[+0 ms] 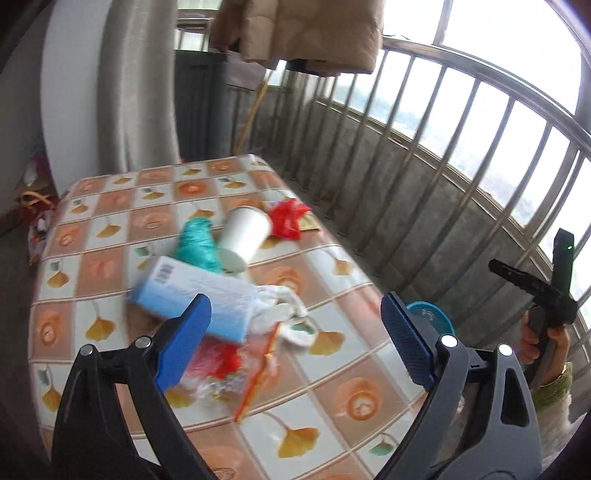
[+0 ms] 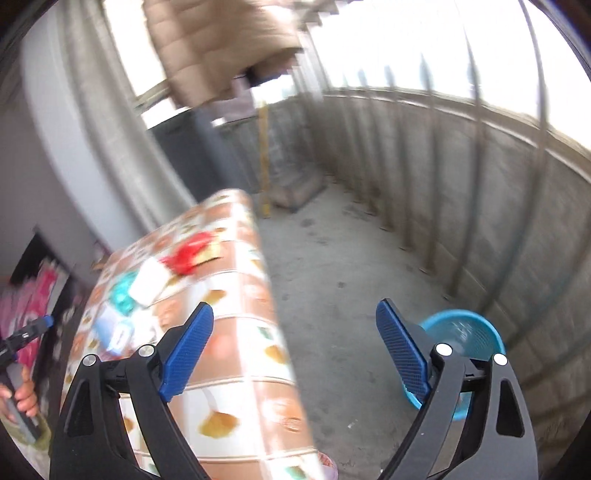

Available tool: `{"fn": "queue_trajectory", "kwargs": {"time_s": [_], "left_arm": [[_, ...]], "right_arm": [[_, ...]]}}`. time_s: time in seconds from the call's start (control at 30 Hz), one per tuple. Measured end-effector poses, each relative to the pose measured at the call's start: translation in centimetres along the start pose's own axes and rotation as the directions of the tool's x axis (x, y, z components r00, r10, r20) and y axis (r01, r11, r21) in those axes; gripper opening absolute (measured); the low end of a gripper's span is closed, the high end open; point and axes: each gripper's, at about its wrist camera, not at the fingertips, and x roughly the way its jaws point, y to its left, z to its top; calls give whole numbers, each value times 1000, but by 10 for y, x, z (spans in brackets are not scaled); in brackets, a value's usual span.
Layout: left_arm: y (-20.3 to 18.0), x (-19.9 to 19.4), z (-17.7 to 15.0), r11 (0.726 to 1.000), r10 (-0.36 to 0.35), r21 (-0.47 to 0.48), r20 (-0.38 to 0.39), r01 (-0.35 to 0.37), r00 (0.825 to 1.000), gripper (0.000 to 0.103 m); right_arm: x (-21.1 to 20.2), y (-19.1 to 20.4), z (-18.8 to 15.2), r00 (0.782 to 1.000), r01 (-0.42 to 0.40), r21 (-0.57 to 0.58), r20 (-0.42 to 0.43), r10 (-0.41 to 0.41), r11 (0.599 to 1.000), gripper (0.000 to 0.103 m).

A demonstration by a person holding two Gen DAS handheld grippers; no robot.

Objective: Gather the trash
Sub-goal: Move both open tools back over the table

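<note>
Left gripper: jaws spread wide, nothing between them; it hangs above the near part of the table, blue pads either side of the trash pile.
Right gripper: jaws also wide apart and empty; it is off the table's right edge, over the concrete floor, with the table to its left.
Table: covered in a checked cloth with orange leaf and cup prints, standing beside the balcony railing.
Blue-and-white box: lies on its side near the table's middle, barcode end up, just ahead of the left gripper's left pad.
White paper cup: tipped over, mouth facing away, touching the teal bundle.
Teal bundle: crumpled, just left of the cup and behind the box.
Red plastic bag: crumpled beyond the cup, near the table's far right edge.
White crumpled tissue: against the right end of the box.
Red and clear wrappers: a blurred heap nearest the camera, partly behind the left pad.
Blue basket: on the floor right of the table, partly hidden by the right gripper's right finger.
Tan quilted garment: hangs overhead at the far end.
</note>
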Motion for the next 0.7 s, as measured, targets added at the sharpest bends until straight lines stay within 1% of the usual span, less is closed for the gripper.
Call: {"fn": "queue_trajectory", "kwargs": {"time_s": [0.07,0.13,0.2,0.27,0.3,0.33,0.37,0.47,0.57,0.6,0.63,0.67,0.7], "left_arm": [[26,-8,-13,998,55,-30,12,-54,998,89],[50,-13,-26,995,80,-61,5,-80,997,89],[69,-13,-39,992,89,-83,-14,-90,996,90],[78,-11,-50,992,92,-87,-28,-94,995,90],[80,-10,-57,992,92,-87,-32,-94,995,90],[83,-9,-63,992,91,-90,-36,-94,995,89],[86,-7,-68,991,87,-97,-40,-91,995,89],[95,0,-79,987,52,-149,-62,-61,997,89],[105,6,-91,978,5,-208,-83,-22,997,89],[109,9,-94,974,-4,-226,-94,-17,996,89],[112,12,-97,970,-17,-244,-104,-9,994,87],[115,15,-100,964,-39,-265,-114,8,993,80],[118,19,-102,957,-62,-289,-123,24,990,78]], "right_arm": [[12,38,10,996,-90,-83,-30,88,992,88],[27,77,18,983,-179,-150,-77,169,972,88],[43,121,21,958,-275,-201,-144,249,940,88],[58,161,23,923,-364,-238,-223,314,900,88],[67,183,23,906,-398,-265,-263,331,879,88],[76,203,21,895,-418,-300,-296,333,858,88],[82,222,18,889,-429,-338,-319,327,838,88],[103,279,3,877,-454,-448,-377,297,770,88],[128,315,-13,859,-475,-497,-440,261,727,88],[136,324,-18,861,-471,-519,-449,241,713,88],[143,332,-23,866,-460,-548,-449,218,699,88],[151,340,-26,873,-446,-571,-446,196,689,88],[159,345,-31,880,-431,-591,-444,172,682,88]]}}
